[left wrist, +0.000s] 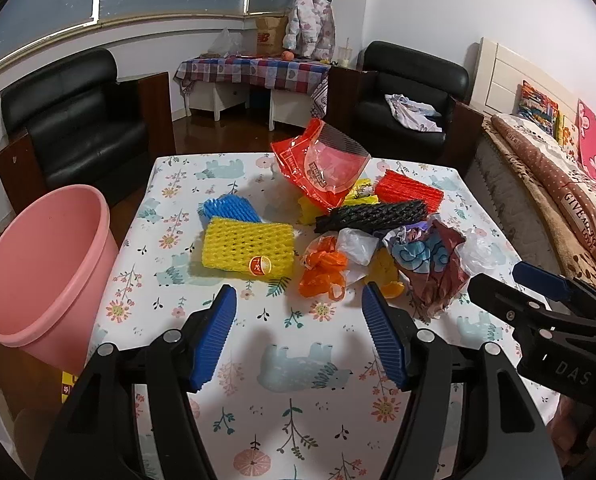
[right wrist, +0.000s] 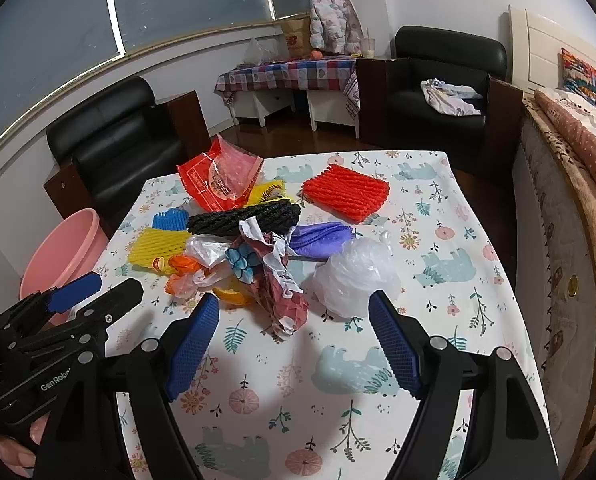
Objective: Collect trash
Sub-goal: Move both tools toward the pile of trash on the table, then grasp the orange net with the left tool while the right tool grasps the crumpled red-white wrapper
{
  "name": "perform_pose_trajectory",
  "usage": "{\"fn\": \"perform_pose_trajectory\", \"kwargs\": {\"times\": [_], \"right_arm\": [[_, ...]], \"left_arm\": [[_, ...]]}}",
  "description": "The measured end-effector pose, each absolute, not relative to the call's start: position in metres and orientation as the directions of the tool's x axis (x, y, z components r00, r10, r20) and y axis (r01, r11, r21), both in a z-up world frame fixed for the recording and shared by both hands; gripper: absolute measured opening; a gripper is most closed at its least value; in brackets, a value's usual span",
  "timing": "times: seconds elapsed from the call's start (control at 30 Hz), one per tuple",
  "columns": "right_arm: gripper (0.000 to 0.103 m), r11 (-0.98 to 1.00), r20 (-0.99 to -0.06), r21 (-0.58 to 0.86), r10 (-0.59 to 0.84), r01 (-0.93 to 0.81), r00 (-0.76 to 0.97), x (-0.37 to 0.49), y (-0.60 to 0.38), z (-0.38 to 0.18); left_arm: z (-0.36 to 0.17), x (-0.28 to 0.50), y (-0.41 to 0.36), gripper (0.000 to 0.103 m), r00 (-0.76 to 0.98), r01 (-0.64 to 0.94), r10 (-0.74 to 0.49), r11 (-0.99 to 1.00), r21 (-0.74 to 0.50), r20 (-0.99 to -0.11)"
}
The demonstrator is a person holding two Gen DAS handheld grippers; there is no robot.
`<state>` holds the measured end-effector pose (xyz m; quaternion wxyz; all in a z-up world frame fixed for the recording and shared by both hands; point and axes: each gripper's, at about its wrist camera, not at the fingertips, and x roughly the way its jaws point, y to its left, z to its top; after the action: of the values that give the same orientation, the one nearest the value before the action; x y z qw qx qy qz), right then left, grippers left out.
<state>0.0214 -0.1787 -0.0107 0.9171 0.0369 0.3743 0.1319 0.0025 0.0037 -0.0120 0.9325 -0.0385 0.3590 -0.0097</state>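
Trash lies in a heap on the floral table (left wrist: pixel 298 380): a yellow foam net (left wrist: pixel 246 249), a blue foam net (left wrist: pixel 230 208), a black net (left wrist: pixel 371 214), a red foam net (right wrist: pixel 346 193), a red plastic bag (left wrist: pixel 317 166), an orange bag (left wrist: pixel 322 270), a crumpled patterned wrapper (right wrist: pixel 272 276), a purple piece (right wrist: pixel 321 238) and a clear plastic bag (right wrist: pixel 355 276). My left gripper (left wrist: pixel 299 294) is open and empty, just short of the orange bag. My right gripper (right wrist: pixel 294 304) is open and empty, close before the wrapper and clear bag.
A pink bucket (left wrist: pixel 46 268) stands off the table's left edge. Two black armchairs (left wrist: pixel 74 116) stand behind the table, with a checked side table (left wrist: pixel 254 70) between them. A bed (left wrist: pixel 557 184) runs along the right.
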Motion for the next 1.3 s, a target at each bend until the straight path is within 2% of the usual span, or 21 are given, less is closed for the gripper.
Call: {"fn": "perform_pose_trajectory", "kwargs": {"times": [0.47,0.7,1.03,1.3], "right_arm": [[0.076,0.956,-0.674,0.201,0.292,-0.213,0.679,0.023,-0.186,-0.015],[0.076,0.946,-0.677,0.238,0.325,-0.221,0.661,0.025,-0.191,-0.019],[0.072,0.932,-0.676,0.272,0.363,-0.240,0.641,0.027,-0.198,-0.022],[0.071,0.912,-0.659,0.314,0.409,-0.263,0.631,0.029,-0.199,-0.023]], "left_arm": [[-0.013,0.004,0.002,0.066,0.740,0.034,-0.096,0.994,-0.106,-0.666],[-0.019,0.011,-0.002,0.045,0.717,0.072,-0.140,0.989,-0.126,-0.683],[-0.032,0.033,-0.011,0.034,0.679,0.088,-0.153,0.988,-0.128,-0.718],[-0.037,0.038,-0.011,0.008,0.676,0.100,-0.151,0.989,-0.113,-0.722]]}}
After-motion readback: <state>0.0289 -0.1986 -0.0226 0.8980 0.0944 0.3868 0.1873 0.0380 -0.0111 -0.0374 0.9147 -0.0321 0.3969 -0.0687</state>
